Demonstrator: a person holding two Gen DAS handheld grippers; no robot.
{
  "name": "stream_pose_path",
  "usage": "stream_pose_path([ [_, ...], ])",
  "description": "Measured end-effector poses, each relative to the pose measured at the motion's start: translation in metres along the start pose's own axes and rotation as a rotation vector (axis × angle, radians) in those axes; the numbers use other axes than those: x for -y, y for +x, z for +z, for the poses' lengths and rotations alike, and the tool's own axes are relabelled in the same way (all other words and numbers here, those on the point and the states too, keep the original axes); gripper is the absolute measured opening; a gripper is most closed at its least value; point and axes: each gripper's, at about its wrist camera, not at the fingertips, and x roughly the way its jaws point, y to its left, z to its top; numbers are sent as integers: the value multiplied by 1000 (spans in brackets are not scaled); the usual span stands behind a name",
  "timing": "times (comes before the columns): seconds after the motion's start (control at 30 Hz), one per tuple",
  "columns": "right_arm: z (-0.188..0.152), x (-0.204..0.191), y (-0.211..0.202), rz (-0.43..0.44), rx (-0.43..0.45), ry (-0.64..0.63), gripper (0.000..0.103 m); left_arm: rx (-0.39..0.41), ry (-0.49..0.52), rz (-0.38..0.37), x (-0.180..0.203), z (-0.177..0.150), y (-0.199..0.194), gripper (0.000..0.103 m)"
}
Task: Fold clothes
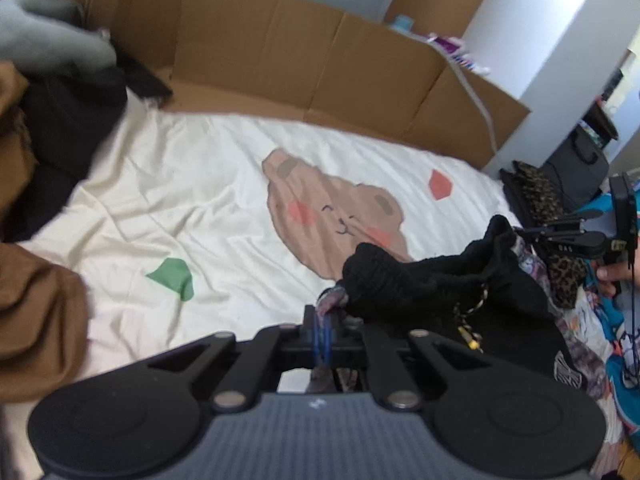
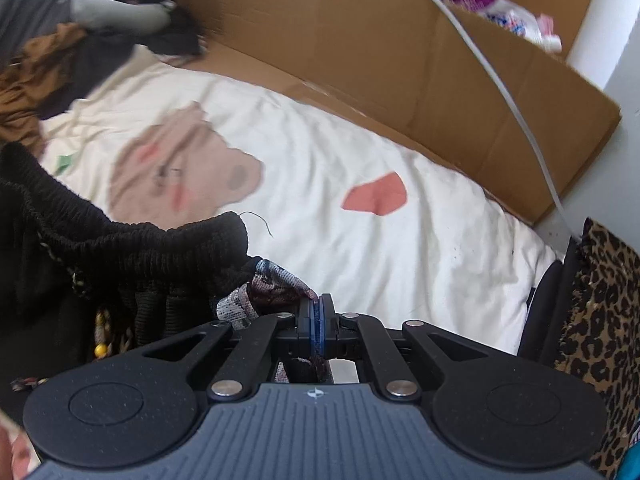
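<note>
A black garment (image 1: 420, 284) with a ribbed elastic waistband and a patterned lining hangs stretched between the two grippers above a cream bedsheet (image 1: 192, 208). My left gripper (image 1: 323, 316) is shut on one patterned corner of it. My right gripper (image 2: 319, 309) is shut on the other patterned corner (image 2: 276, 286), with the black waistband (image 2: 132, 240) bunched to its left. In the left wrist view the right gripper (image 1: 560, 229) appears at the far right, held by a person's hand (image 1: 610, 278). A beaded drawcord (image 1: 468, 328) dangles from the garment.
A pile of brown, black and grey clothes (image 1: 44, 128) lies at the left and back left. A cardboard wall (image 1: 304, 60) lines the far edge of the bed. A leopard-print fabric (image 2: 600, 320) sits at the right. The sheet shows a bear print (image 1: 332, 216).
</note>
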Motion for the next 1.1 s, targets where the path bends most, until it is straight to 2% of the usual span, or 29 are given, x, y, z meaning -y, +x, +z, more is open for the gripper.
stream_pose_path([
  [0.2, -2, 9, 51, -13, -56, 22, 0, -94, -45, -12, -21, -3, 62, 3],
  [0.37, -9, 16, 67, 36, -92, 25, 1, -152, -54, -29, -33, -16, 82, 6],
  [0.53, -6, 29, 50, 61, -77, -2, 10, -127, -83, -91, -44, -7, 60, 22],
  [0.6, -1, 36, 42, 83, -53, 24, 11, -95, -109, -114, -48, 0, 48, 34],
  [0.63, 2, 39, 39, 110, -46, 44, 17, -75, -130, -124, -49, 4, 46, 38],
  [0.67, 5, 41, 37, 132, -40, 61, 27, -55, -150, -134, -50, 8, 43, 45],
  [0.7, 7, 40, 36, 143, -36, 68, 42, -44, -173, -153, -51, 11, 44, 48],
  [0.73, 9, 37, 37, 152, -32, 66, 53, -40, -190, -166, -52, 13, 47, 48],
  [0.97, 18, 12, 70, 223, -76, 34, 55, -136, -191, -147, -49, 3, 90, 48],
  [1.07, 10, 0, 87, 198, -132, -19, 65, -177, -194, -124, -50, -10, 100, 48],
  [1.1, 7, -1, 91, 191, -139, -29, 66, -165, -215, -126, -52, -14, 101, 48],
])
